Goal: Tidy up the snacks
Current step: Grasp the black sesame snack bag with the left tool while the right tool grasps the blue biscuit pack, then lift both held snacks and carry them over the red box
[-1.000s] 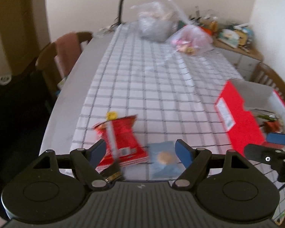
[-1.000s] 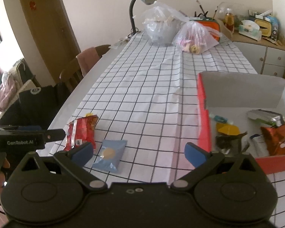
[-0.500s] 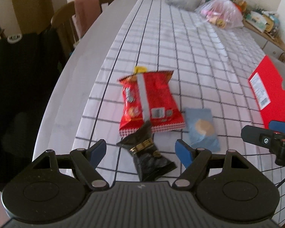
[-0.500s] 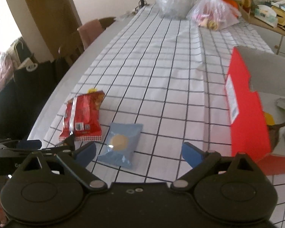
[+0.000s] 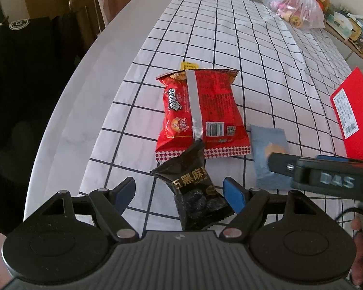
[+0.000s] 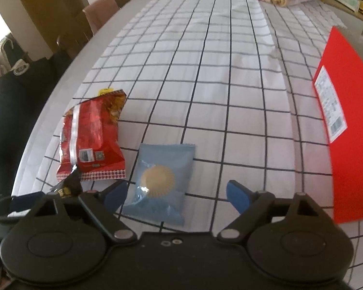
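- Three snacks sit bunched near the tabletop's left edge, at the near end: red bag (image 5: 200,113), black pack (image 5: 196,193) and blue pack (image 6: 161,181). The red box (image 6: 343,125) stands over toward the right edge; I'd guess that's where they go.
- Left hand-held gripper (image 5: 181,192): jaws wide apart, black pack lying between them. The right pad looks just beside the pack's edge, maybe brushing it, the left pad is clear. Nothing gripped.
- Right hand-held gripper (image 6: 176,193): jaws are closing with the blue pack between them. The left pad is just beside the wrapper and the right one is apart from it, so no grip yet.
- Black pack: small crinkly film pouch with lumpy stuff inside. Probably very light and a bit slick. I'd pinch across the filled middle, not the flat crimped ends, since those will just fold and slide out. Its far corner overlaps the red bag's near edge, so lifting it might nudge the bag.
- Blue pack: flat soft pillow wrapper with what looks like a round cookie printed on it. If there's a biscuit inside it's breakable, so go gentle. Squeeze across the short sides where the film puffs up.
- Red bag: biggest one, puffy, glossy, air-filled. Likely light but slippery and crushable. Grab a sealed end or pinch near the seam.
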A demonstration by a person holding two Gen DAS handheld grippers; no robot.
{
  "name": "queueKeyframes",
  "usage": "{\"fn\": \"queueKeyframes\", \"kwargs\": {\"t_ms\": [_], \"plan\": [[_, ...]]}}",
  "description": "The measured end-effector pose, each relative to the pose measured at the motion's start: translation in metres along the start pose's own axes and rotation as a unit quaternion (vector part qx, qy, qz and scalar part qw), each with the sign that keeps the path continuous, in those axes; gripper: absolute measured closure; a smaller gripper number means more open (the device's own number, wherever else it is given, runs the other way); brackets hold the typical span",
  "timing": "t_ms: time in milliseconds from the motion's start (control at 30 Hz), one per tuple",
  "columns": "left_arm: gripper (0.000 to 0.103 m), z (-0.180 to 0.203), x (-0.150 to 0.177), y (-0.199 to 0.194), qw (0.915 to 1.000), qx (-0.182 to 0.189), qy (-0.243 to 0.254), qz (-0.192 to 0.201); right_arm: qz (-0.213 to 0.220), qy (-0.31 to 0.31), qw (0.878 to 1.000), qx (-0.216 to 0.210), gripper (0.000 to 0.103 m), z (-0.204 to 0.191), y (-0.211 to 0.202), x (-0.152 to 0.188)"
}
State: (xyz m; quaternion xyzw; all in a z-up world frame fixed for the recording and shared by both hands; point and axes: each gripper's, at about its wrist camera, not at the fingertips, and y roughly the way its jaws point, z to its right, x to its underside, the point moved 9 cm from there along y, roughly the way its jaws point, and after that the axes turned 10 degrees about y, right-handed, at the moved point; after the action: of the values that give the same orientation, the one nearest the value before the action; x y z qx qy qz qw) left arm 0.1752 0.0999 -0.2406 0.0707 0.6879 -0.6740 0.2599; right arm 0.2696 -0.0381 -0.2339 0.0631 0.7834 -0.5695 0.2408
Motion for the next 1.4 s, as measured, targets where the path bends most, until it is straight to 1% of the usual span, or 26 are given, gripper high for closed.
{"fn": "queueKeyframes", "kwargs": {"t_ms": [67,100,233,300,400,500,533,600,667,767,867,1067,1267,1400], "plan": [[0.025,0.000,0.001,0.001,1.0000,0.003,0.000,-0.003,-0.006,0.006,1.000,0.004,0.020,-0.001,0.006,0.000],[0.025,0.000,0.002,0.002,1.0000,0.006,-0.001,-0.005,-0.007,0.005,1.000,0.005,0.019,-0.001,0.008,0.000],[0.025,-0.001,0.003,0.004,0.9999,0.010,-0.007,-0.008,-0.003,-0.018,1.000,0.016,0.021,-0.009,0.012,0.001],[0.026,-0.002,0.004,0.007,0.9999,0.010,-0.010,-0.010,-0.003,-0.033,0.999,0.032,0.023,-0.012,0.014,0.002],[0.028,0.000,0.004,0.008,0.9999,0.004,-0.001,-0.012,0.000,-0.055,0.997,0.055,0.028,-0.017,0.016,0.004],[0.030,0.001,0.005,0.007,0.9999,0.000,0.006,-0.011,0.004,-0.059,0.996,0.064,0.033,-0.018,0.015,0.005],[0.031,0.001,0.005,0.007,0.9999,-0.002,0.008,-0.011,0.007,-0.060,0.996,0.068,0.036,-0.018,0.015,0.005],[0.037,0.001,0.005,0.007,0.9999,-0.006,0.012,-0.010,0.012,-0.064,0.995,0.069,0.041,-0.018,0.014,0.005],[0.044,0.001,0.004,0.006,0.9998,-0.006,0.014,-0.009,0.018,-0.066,0.995,0.069,0.049,-0.019,0.012,0.006],[0.054,-0.001,0.003,0.006,0.9999,-0.007,0.012,-0.007,0.024,-0.070,0.995,0.069,0.056,-0.019,0.010,0.009],[0.062,-0.002,0.003,0.006,0.9998,-0.010,0.013,-0.007,0.028,-0.068,0.995,0.068,0.057,-0.015,0.008,0.009],[0.067,-0.002,0.003,0.006,0.9998,-0.013,0.011,-0.008,0.033,-0.051,0.996,0.069,0.057,0.003,0.002,0.011],[0.068,-0.001,0.004,0.004,0.9998,-0.012,0.009,-0.010,0.038,-0.022,0.997,0.070,0.057,0.025,-0.014,0.015],[0.068,-0.001,0.006,0.002,0.9998,-0.010,0.001,-0.014,0.040,-0.005,0.997,0.064,0.057,0.040,-0.029,0.017]]}}
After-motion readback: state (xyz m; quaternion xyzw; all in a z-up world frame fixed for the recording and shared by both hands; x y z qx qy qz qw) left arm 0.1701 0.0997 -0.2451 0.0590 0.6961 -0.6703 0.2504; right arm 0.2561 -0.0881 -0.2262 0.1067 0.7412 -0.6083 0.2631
